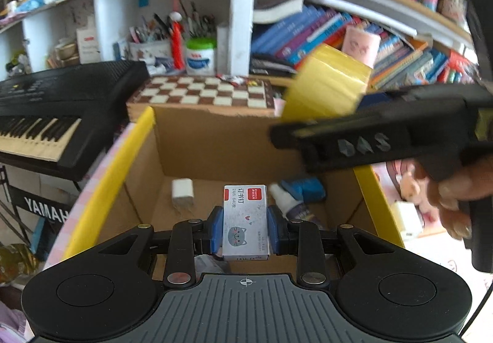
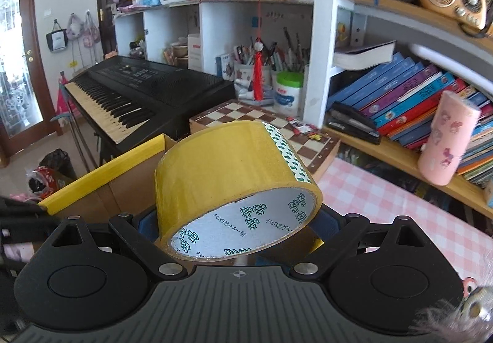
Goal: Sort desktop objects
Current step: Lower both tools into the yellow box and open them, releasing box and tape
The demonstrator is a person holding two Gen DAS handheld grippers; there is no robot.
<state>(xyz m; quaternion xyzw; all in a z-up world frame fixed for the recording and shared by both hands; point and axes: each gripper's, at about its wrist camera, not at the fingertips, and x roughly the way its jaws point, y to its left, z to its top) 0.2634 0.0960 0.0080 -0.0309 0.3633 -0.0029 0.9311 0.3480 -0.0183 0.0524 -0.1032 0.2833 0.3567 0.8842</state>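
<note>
1. Your left gripper (image 1: 245,230) is clamped on a box of staples (image 1: 245,221), its blue pads (image 1: 217,229) pressing both long sides, and it hangs over the open cardboard box (image 1: 215,139).
2. Your right gripper (image 2: 237,224) holds a roll of yellow tape (image 2: 229,176), tilted so the printed white core faces the camera; in the left wrist view the same gripper reaches in from 3 o'clock with the roll at about 1 o'clock, above the box's far right corner.
3. On the box floor you have a white charger plug (image 1: 182,190) at 11 o'clock of the staples, and a small white bottle (image 1: 285,199) beside a blue object (image 1: 305,189) at 1 o'clock.
4. The box has yellow edge strips (image 1: 107,176) and stands on the bench (image 2: 385,201) with its pink checked cloth.
5. Behind the box lie a chessboard (image 1: 203,92) at 12 o'clock and a black keyboard (image 1: 55,109) at 10 o'clock.
</note>
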